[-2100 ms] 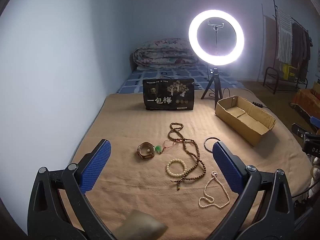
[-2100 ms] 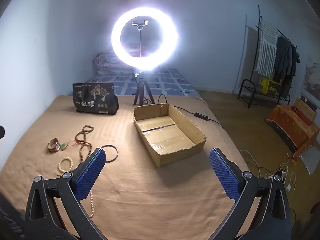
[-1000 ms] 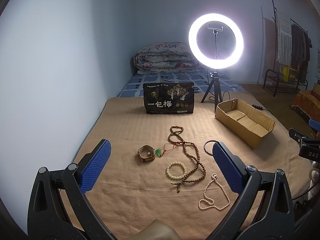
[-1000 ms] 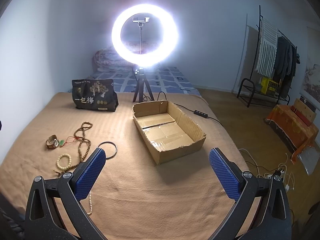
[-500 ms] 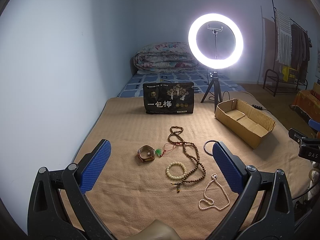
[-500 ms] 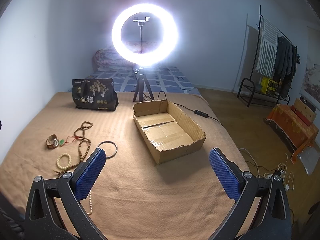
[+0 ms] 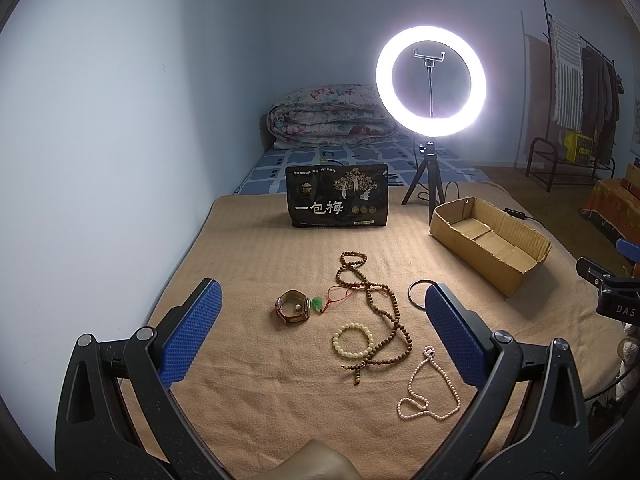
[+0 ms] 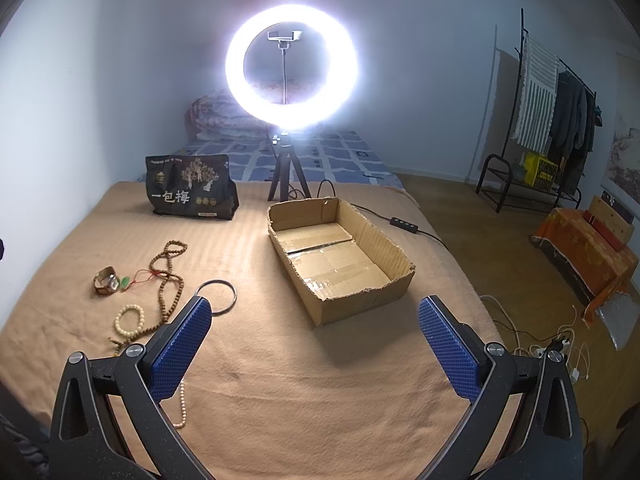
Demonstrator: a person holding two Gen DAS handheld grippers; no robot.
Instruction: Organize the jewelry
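Left wrist view, hidden: a tan rounded shape [image 7: 316, 462] is cut off at the bottom edge, and what it is cannot be told.
Right wrist view, hidden: the pearl necklace [image 8: 183, 404] shows only as a short run of beads behind the near finger; the thin bangle [image 8: 218, 296] is partly covered by that finger's tip.
Hard to read: small print on the black snack bag [image 7: 338, 196]; detail inside the watch [image 7: 293, 307].
Landmark: open cardboard box [image 7: 490, 240] on the tan blanket [image 7: 248, 264], nothing seen inside it.
Jewelry: all lies left of the box, well apart from it, the bangle [image 7: 420, 290] nearest.
Wooden bead strand [image 7: 380, 308]: sprawls left of the bangle.
Cream bracelet [image 7: 353, 340]: touches the strand's near loop.
Green pendant [image 7: 318, 303]: on a red cord, just beside the watch.
Pearl necklace [image 7: 430, 386]: nearest the camera.
Surroundings: ring light [image 7: 431, 80] on a tripod behind the box; snack bag left of the tripod; folded quilt [image 7: 328, 120] beyond; clothes rack [image 8: 552, 112] far right.
Left gripper [image 7: 320, 332]: jaws spread wide, holding nothing, above the jewelry.
Right gripper [image 8: 314, 344]: jaws wide apart, holding nothing, on the near side of the box.
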